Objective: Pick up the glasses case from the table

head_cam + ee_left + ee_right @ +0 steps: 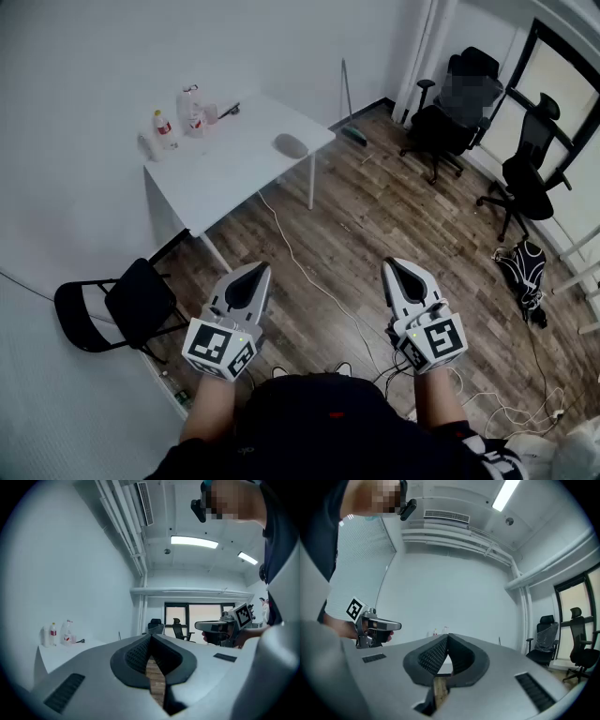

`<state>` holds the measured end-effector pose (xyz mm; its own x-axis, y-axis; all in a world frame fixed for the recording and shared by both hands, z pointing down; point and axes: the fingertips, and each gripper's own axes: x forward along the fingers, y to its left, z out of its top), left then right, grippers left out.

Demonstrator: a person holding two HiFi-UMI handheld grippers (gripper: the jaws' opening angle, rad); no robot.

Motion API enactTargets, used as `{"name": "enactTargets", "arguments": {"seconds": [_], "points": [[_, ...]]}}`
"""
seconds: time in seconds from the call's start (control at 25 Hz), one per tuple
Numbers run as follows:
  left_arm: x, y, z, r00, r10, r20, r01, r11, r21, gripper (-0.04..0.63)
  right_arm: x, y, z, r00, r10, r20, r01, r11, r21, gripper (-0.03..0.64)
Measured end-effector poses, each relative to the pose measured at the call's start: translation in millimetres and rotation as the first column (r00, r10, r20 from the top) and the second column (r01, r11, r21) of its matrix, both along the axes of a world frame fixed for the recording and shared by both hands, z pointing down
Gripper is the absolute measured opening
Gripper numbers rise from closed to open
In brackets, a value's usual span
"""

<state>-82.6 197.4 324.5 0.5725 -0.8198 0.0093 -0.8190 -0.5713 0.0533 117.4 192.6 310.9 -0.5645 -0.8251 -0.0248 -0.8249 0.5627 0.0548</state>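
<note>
Task thing: grey oval glasses case (291, 145) is lying on the white rectangular table (234, 178), close to its right edge, at the far left of the scene. It's small in view, so calling it the case is a judgement from its shape.
L tool: left gripper (253, 274) is hanging level over the brown wood-plank floor (375, 216), near the person's body and well apart from the table. Its jaws are meeting at the tips w/ nothing btwn them, only floor showing thru the gap behind.
R tool: right gripper (397, 268) is hanging level just to the right of it. Its jaws are pressing fully together and holding nothing.
Other stuff on table: clear plastic bottles (192, 111) are standing at the far-left end, apart from the glasses case.
In the way: black folding chair (122, 305) is sitting left of the grippers, by the table's near end. White cable (300, 267) is running across the floor btwn person and table.
Done: nothing yet; no approach, no reach, no grip.
Left: the whole job. The person is going to need to get to the table, open one pair of jaws, close them on the glasses case and lift it off.
Which hand: can't tell; both are hanging about equally far from the glasses case.
</note>
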Motion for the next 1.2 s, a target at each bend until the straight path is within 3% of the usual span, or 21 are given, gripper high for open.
{"name": "enactTargets", "arguments": {"seconds": [0.48,0.76,1.2], "points": [[4.5,-0.8,2.0,1.000,0.001,-0.001,-0.001,1.000,-0.004,0.023,2.6,1.2,2.6,1.000,-0.005,-0.015,0.005,1.000,-0.003,0.020],[10.9,-4.4,2.6,1.000,0.003,-0.006,-0.003,1.000,-0.011,0.023,11.6,-1.8,-1.2,0.998,-0.004,0.056,0.004,1.000,-0.004,0.021],[71.0,-17.4,5.0,0.999,-0.014,0.034,0.014,1.000,-0.019,0.023,74.5,-17.1,9.3,0.993,-0.022,0.116,0.024,1.000,-0.017,0.021]]}}
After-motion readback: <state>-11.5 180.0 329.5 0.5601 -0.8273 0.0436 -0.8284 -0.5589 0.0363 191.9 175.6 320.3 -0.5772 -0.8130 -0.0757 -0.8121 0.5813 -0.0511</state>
